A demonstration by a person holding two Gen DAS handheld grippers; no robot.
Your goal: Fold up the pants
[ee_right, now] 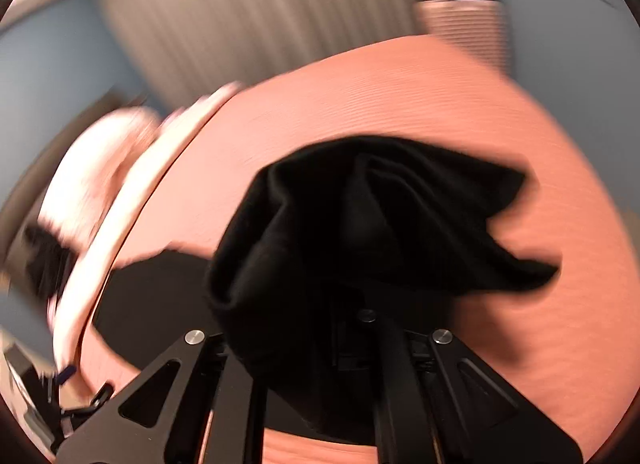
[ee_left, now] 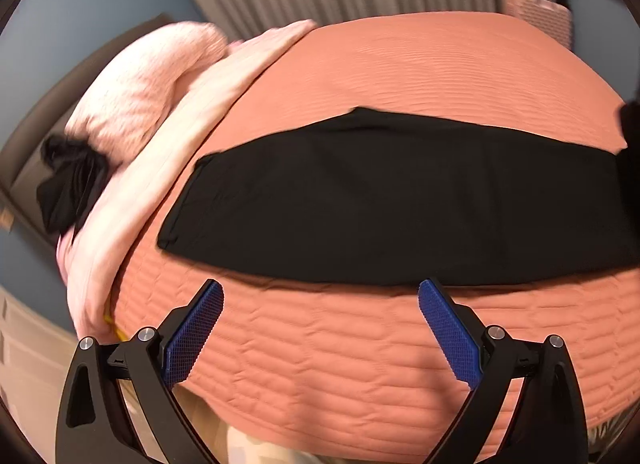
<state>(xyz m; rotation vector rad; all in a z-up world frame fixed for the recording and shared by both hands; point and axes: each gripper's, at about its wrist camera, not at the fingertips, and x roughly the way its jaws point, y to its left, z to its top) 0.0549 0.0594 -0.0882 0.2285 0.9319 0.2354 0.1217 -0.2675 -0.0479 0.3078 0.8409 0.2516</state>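
Pants (ee_left: pixel 380 200), black and already doubled leg over leg, lie as one long strip across the salmon quilted bedspread (ee_left: pixel 340 364), running from a squared end near the pillows toward the right edge of the left wrist view. That flat, straightened lay looks deliberate: a strip with both legs stacked is ready to be folded end to end. In the right wrist view, one end of the same garment bunches up in dark folds directly over the right hand-held gripper (ee_right: pixel 316 324). Its pads are hidden under the cloth, but the jaws stand drawn together and the fabric drapes from them, so I judge it clamped on that end, lifted clear of the bed so it can be carried over the rest. That view is heavily blurred, and exactly which end is held cannot be told.

Nearer the bed's edge, the left hand-held gripper (ee_left: pixel 320 296) hangs just short of the strip's near hem with its blue pads (ee_left: pixel 196 328) spread wide and nothing between them, probably waiting to pin or smooth the fold. Beyond the strip, a pale pink blanket (ee_left: pixel 168 168) and a fluffy pillow (ee_left: pixel 140 96) sit pushed to the head of the bed, with another dark garment (ee_left: pixel 68 188) crumpled beside them. A pink suitcase (ee_left: pixel 536 12) stands past the far corner.
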